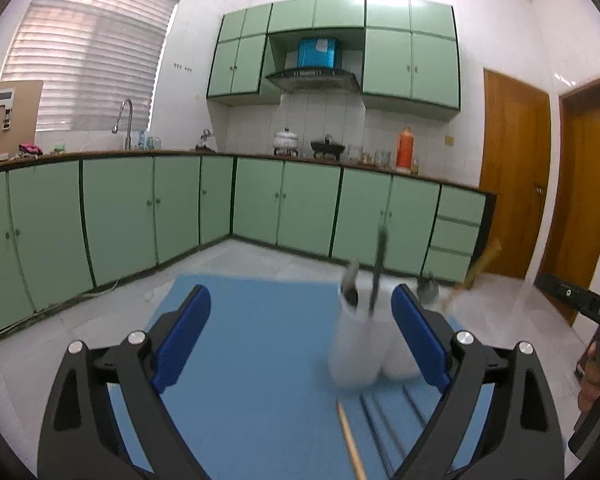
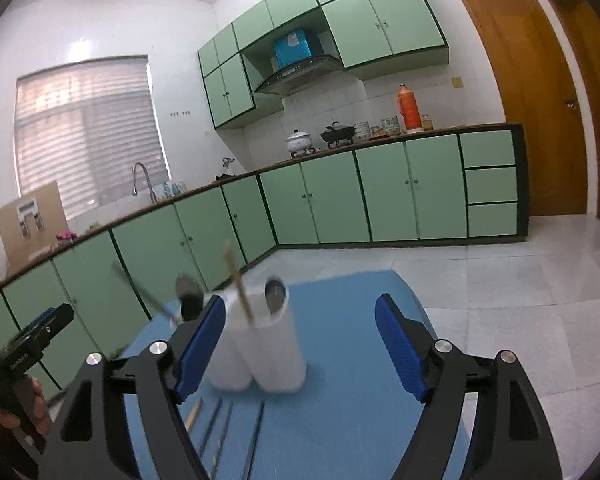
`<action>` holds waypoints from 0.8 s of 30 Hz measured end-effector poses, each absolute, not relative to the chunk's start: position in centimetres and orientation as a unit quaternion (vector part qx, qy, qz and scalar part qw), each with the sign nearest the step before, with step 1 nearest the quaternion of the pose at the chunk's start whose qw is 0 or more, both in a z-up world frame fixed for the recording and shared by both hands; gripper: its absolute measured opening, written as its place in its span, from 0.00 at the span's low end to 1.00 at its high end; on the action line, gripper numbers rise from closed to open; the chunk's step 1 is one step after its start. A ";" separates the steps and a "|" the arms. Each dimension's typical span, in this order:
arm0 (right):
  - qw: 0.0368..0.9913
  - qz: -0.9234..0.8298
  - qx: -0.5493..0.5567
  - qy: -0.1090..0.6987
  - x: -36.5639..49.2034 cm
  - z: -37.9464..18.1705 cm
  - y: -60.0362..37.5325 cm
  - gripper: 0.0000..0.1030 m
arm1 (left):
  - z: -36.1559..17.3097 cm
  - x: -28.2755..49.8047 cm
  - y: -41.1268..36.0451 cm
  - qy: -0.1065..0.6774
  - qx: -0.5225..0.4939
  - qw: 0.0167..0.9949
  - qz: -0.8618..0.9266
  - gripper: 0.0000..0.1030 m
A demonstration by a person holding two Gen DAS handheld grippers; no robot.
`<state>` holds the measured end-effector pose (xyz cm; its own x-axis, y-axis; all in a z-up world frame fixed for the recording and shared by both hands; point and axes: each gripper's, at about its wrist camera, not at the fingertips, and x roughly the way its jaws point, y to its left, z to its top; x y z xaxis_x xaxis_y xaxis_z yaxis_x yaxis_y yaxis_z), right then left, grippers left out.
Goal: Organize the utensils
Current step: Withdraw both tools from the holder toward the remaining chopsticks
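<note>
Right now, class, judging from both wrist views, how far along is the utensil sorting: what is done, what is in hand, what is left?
Done: the white holder on the blue mat already has spoons and a wooden chopstick standing in it. In hand: nothing; the left gripper and right gripper both have open, empty jaws. Left: the loose chopsticks lying on the mat in front of the holder.

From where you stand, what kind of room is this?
A home kitchen, it seems: green cabinets line the walls, a faucet stands under the window, and a range hood hangs over pots on the counter.
</note>
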<state>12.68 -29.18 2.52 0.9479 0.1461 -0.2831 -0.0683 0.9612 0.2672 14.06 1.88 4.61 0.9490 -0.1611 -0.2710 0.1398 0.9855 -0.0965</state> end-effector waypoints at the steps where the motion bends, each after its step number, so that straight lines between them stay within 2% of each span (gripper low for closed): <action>1: 0.979 0.048 0.124 0.154 11.5 1.6 -28.9 0.75 | 3.7 13.1 1.9 0.148 -0.034 0.985 -0.077 0.87; 10: 0.973 0.030 0.115 0.198 5.1 -5.5 -25.7 0.79 | -2.6 6.8 1.2 0.194 -0.008 0.977 -0.086 0.88; 21: 0.980 0.008 0.057 0.190 -0.7 -10.8 -20.9 0.78 | -8.2 1.5 0.0 0.198 0.023 0.977 -0.075 0.88; 24: 0.981 0.014 0.053 0.187 -1.4 -11.5 -20.0 0.75 | -9.2 0.5 0.0 0.199 0.018 0.977 -0.076 0.88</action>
